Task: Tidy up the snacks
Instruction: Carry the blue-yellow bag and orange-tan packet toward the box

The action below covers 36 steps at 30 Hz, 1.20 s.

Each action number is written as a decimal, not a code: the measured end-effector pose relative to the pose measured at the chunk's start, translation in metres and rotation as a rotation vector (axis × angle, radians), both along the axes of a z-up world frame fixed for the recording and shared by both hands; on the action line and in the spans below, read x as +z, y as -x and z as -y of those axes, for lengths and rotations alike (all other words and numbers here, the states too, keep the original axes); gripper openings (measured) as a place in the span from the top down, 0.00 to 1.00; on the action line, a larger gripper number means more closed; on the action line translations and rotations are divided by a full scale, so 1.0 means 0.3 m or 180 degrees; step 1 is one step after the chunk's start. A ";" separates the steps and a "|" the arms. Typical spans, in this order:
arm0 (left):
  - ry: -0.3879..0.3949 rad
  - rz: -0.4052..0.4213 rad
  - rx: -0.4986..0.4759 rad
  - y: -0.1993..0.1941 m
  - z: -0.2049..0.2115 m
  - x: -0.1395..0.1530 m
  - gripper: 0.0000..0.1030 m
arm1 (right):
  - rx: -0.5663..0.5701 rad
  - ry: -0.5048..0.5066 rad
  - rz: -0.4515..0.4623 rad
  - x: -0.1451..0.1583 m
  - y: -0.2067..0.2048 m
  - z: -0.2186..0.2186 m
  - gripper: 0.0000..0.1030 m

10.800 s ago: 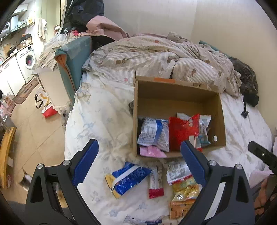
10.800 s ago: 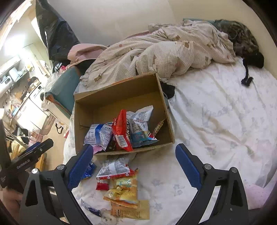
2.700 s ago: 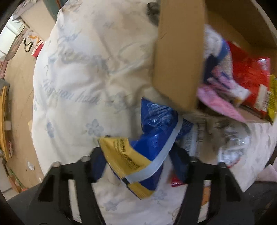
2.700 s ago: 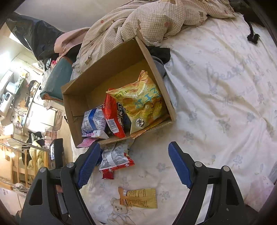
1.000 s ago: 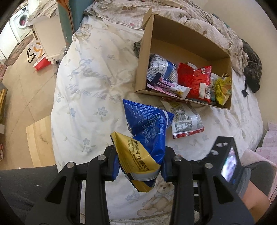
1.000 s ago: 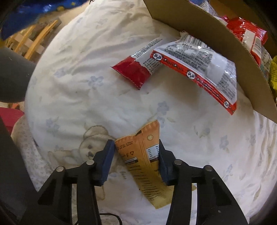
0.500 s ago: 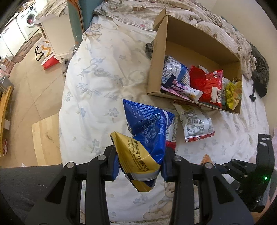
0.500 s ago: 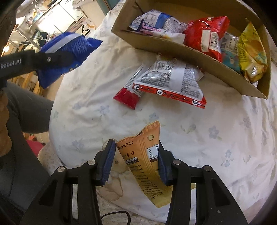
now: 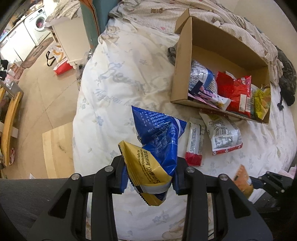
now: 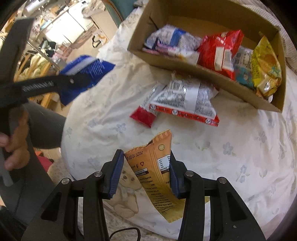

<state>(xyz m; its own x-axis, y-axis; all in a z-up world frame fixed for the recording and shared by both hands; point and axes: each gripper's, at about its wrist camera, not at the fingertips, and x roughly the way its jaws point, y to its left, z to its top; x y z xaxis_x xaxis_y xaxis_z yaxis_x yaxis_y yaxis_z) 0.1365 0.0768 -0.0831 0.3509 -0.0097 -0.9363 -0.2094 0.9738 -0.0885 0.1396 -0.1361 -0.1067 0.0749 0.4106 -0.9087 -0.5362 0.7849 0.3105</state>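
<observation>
Spreading below both tongs: a bed [image 9: 115,89] under a white flowered sheet, with a rumpled checked quilt [image 9: 213,16] lying beyond and a tiled floor [image 9: 37,96] dropping away off to the left of the left tongs. Sitting ahead and to the right of the left tongs [image 9: 150,178]: a cardboard box [image 9: 182,61], already holding a red bag, a yellow bag, a blue-and-white bag and some pink wrappers. Gripping a blue and yellow snack bag [image 9: 157,140] between closed pads, clear of the sheet and hanging short of the box. Clamping an orange packet [image 10: 154,166] in the right tongs [image 10: 144,170], likewise lifted off the bed and not yet over the box. Lying loose between the tongs and the near box wall: a white bag with red trim [image 10: 187,100] and a red-ended bar [image 10: 144,113], touching each other. Judging progress as well past halfway, with two items in the grip awaiting drop-off and two more waiting on the sheet. Leaving open sheet ahead of both tongs for the carry, though needing height to clear the near box wall [image 10: 204,74]. Keeping watch on the bed's rounded edge just behind the right tongs, and on both tongs converging toward the same box opening.
</observation>
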 end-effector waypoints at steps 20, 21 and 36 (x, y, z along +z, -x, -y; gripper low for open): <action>-0.0211 0.0654 -0.0240 -0.022 0.102 0.112 0.68 | -0.1113 -0.0916 0.0320 0.175 -0.151 0.201 0.54; -0.0215 0.0656 -0.0254 -0.024 0.108 0.110 0.68 | -0.1148 -0.0896 0.0331 0.173 -0.158 0.202 0.54; -0.0107 0.0861 -0.0328 -0.114 0.129 0.175 0.68 | -0.1318 -0.1118 0.0449 0.219 -0.236 0.247 0.54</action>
